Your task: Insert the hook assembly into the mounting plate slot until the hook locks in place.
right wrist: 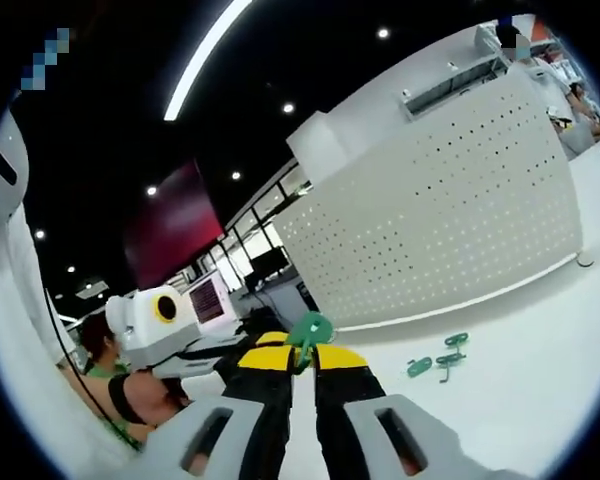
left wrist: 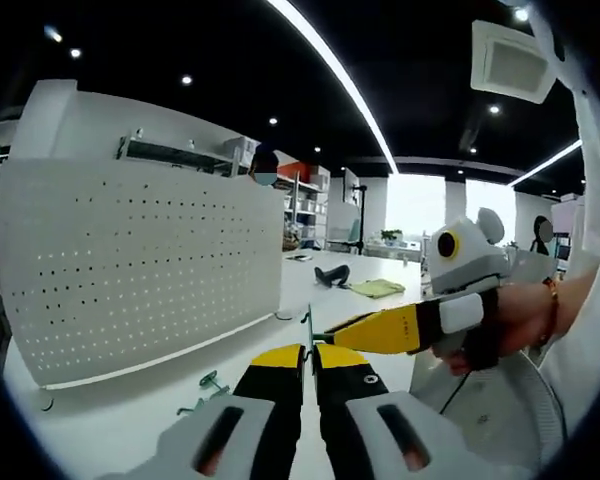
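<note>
A small green hook assembly (right wrist: 309, 327) is held in the air between the two grippers. My right gripper (right wrist: 302, 352) is shut on it, its round green part sticking up past the yellow tips. In the left gripper view the hook (left wrist: 307, 322) shows edge-on as a thin green strip, and my left gripper (left wrist: 309, 350) is shut on its lower end. The right gripper (left wrist: 327, 337) comes in from the right and meets the same piece. The white perforated mounting plate (left wrist: 130, 270) stands upright on the table to the left, clearly apart from the hook; it also shows as the mounting plate (right wrist: 440, 220).
Spare green hooks (left wrist: 208, 385) lie on the white table (left wrist: 100, 420) before the plate's foot, seen too as hooks (right wrist: 438, 362). A person's hand (left wrist: 510, 315) holds the right gripper. Shelves and desks stand far behind.
</note>
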### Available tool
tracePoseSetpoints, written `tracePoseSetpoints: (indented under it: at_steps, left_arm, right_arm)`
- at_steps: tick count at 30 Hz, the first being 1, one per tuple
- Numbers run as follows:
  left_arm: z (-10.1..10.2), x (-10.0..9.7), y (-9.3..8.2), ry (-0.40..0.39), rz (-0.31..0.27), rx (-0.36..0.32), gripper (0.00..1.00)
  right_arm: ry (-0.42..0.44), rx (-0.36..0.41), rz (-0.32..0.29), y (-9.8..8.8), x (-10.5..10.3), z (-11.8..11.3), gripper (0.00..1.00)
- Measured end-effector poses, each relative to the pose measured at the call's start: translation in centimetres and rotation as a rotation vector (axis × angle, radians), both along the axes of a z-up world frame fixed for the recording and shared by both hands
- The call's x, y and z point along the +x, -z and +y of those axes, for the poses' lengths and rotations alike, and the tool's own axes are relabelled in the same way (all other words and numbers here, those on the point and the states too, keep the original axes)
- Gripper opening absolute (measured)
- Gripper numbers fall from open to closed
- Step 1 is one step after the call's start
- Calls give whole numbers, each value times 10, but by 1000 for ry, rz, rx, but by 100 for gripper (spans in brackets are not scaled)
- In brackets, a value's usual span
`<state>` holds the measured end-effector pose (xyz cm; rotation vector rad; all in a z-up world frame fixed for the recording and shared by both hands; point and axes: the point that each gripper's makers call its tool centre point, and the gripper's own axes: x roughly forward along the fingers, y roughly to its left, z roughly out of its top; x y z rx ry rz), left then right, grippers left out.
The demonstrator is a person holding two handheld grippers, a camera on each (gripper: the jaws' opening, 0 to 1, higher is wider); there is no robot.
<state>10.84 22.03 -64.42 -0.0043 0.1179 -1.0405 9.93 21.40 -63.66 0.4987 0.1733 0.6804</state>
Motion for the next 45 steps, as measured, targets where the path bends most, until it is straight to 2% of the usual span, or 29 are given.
tracePoseSetpoints:
  at_steps: [2,3,9,12,15,17,19,22,24,26,30,45]
  left_arm:
    - [1,0,-2,-6,-17,6,4]
    - [1,0,-4,-7,-51,16,4]
    - [1,0,-6,-12,-92,34,4]
    - [2,-1,-8,-16,-118,31,4]
    - [2,-1,-10,-29,-146,36,4]
    - [2,0,-10,-33,-141,30,5]
    - [1,0,-11,-37,-132,20,5]
    - [1,1,-9,-28,-10,-47,5]
    - [2,2,-10,-25,-46,-34,6]
    - [1,1,-8,-14,-36,-29,7]
    - [2,3,-6,-13,-30,-23,20]
    - [19,7,0,-36,-8,-16,23]
  right_arm:
    - [0,27,14,-1,0,-1,4]
    - [-3,37,18,-1,0,-1,4]
    - [5,72,45,-3,0,1,3]
    - [6,168,127,-4,1,1,2]
    - [13,184,131,-5,1,0,2]
    - [16,189,136,-6,2,-1,2]
    - [16,184,134,-6,2,-1,2]
    - [20,162,123,-7,2,-1,2]
    - [22,145,108,-7,3,-1,2]
    - [24,133,97,-9,4,0,2]
    - [26,104,76,-12,6,-1,2]
    - [102,-21,-21,-27,27,-15,2]
